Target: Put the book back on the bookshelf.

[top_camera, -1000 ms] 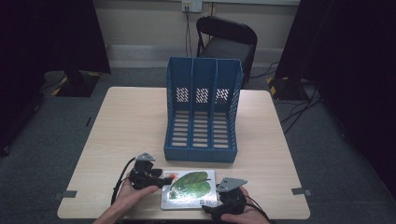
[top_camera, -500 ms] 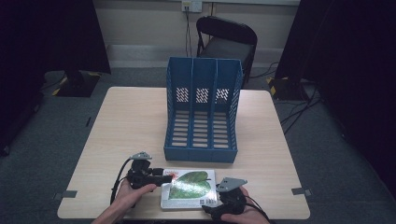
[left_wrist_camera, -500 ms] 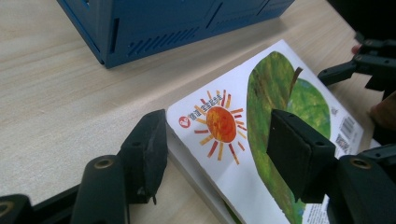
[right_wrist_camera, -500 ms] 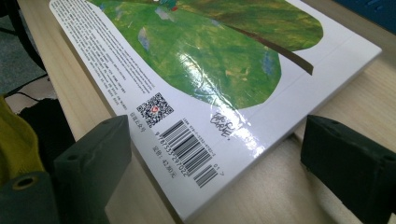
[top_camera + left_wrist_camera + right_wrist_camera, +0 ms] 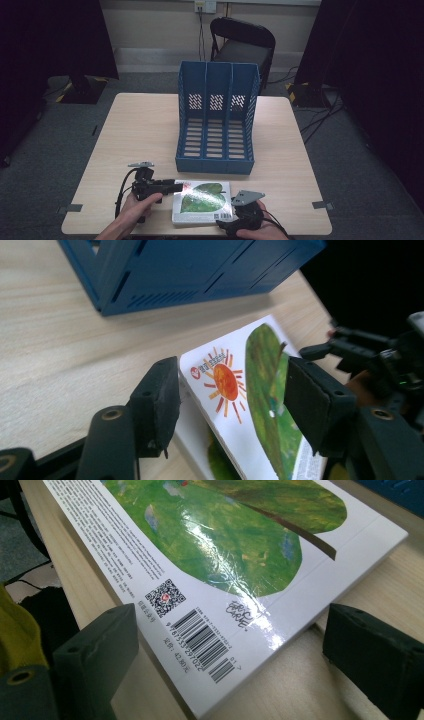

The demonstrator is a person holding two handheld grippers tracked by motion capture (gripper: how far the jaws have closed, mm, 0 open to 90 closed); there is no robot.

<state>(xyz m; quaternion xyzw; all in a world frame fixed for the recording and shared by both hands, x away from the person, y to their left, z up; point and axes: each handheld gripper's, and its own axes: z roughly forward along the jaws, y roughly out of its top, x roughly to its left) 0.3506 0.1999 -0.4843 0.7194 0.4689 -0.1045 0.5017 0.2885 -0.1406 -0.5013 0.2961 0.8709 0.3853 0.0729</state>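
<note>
The book (image 5: 202, 202) lies flat at the counter's (image 5: 140, 130) near edge, just before the blue 3-slot file rack (image 5: 216, 117). The left gripper (image 5: 227, 405) has been closing its jaws, straddling the book's corner; right gripper (image 5: 230, 665) jaws gape around the opposite corner

Book (image 5: 202, 201), thin and glossy, white cover with a large green leaf and brown stem, an orange sun with red logo at one corner (image 5: 225, 382), barcode, QR code and small print along the opposite edge (image 5: 200, 640). Closed, cover up. Lies at the desk's near edge, just in front of the blue file rack, apart from it. Sun corner tilted up off the desk between the jaws of the left tool (image 5: 227, 400), which have just been closing; barcode corner low on the desk between the wide-set jaws of the right tool (image 5: 225, 655), untouched by either pad.
</note>
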